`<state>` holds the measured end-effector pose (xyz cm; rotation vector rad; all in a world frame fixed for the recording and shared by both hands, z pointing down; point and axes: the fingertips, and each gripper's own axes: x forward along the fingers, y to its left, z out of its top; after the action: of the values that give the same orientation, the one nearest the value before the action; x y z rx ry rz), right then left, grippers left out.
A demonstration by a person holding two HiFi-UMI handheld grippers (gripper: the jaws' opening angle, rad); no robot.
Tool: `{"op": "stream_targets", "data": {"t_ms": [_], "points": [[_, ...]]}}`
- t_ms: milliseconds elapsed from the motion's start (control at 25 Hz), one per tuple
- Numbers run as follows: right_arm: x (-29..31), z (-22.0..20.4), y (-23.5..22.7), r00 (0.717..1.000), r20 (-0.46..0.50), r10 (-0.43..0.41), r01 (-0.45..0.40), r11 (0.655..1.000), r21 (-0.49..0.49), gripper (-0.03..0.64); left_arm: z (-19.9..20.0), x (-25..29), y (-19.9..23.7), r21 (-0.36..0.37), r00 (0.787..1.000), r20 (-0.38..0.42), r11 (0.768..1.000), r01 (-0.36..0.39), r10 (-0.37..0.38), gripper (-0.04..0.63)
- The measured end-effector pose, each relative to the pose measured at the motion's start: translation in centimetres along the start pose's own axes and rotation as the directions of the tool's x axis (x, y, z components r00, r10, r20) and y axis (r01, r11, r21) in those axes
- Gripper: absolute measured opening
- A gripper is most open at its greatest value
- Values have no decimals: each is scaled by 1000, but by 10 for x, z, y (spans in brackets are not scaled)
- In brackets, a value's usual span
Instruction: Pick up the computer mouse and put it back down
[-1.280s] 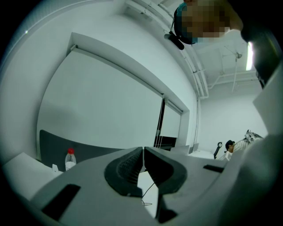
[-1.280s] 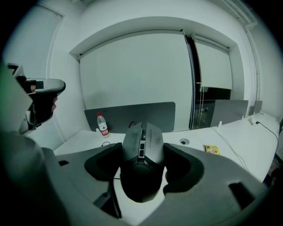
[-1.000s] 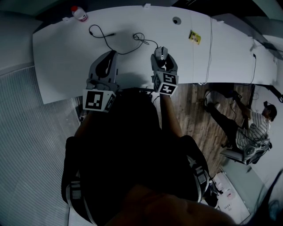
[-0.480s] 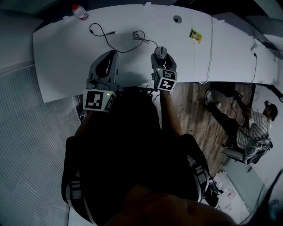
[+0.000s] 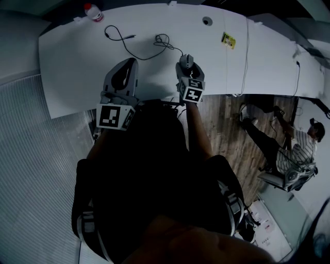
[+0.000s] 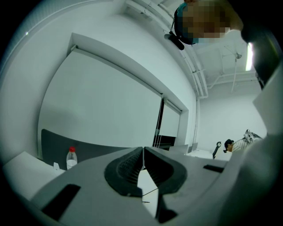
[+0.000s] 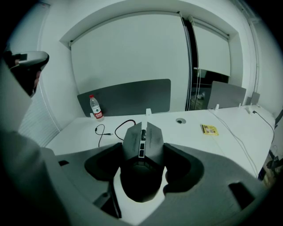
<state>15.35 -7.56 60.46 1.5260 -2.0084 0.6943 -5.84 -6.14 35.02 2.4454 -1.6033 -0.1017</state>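
Right gripper view showed the right tongs [image 7: 142, 145] closed on the dark computer mouse [image 7: 141, 164], one jaw pressed to each flank and the buttons pointing away. Whether the mouse rested on the white tabletop [image 7: 230, 145] or hung just above it could not be told. Left gripper view showed the left tongs [image 6: 143, 154] with tips together and nothing between them. In the head view, both tongs sat over the near middle of the tabletop, the left beside the right but apart. The mouse's cable [image 5: 164, 42] ran from its nose into a loose coil farther back. A second black cord [image 5: 117, 36] lay left of that. A red-capped bottle [image 5: 93, 11] stood at the far left corner, and a yellow card [image 5: 227, 40] lay far right.
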Motion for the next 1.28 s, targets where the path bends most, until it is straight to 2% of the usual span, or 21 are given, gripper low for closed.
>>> {"op": "stream_targets", "data": {"t_ms": [1280], "points": [[29, -73, -13, 988, -153, -22, 24, 1000, 13, 287, 5, -17, -7, 4, 1000, 8, 1000, -4, 4, 11]]}}
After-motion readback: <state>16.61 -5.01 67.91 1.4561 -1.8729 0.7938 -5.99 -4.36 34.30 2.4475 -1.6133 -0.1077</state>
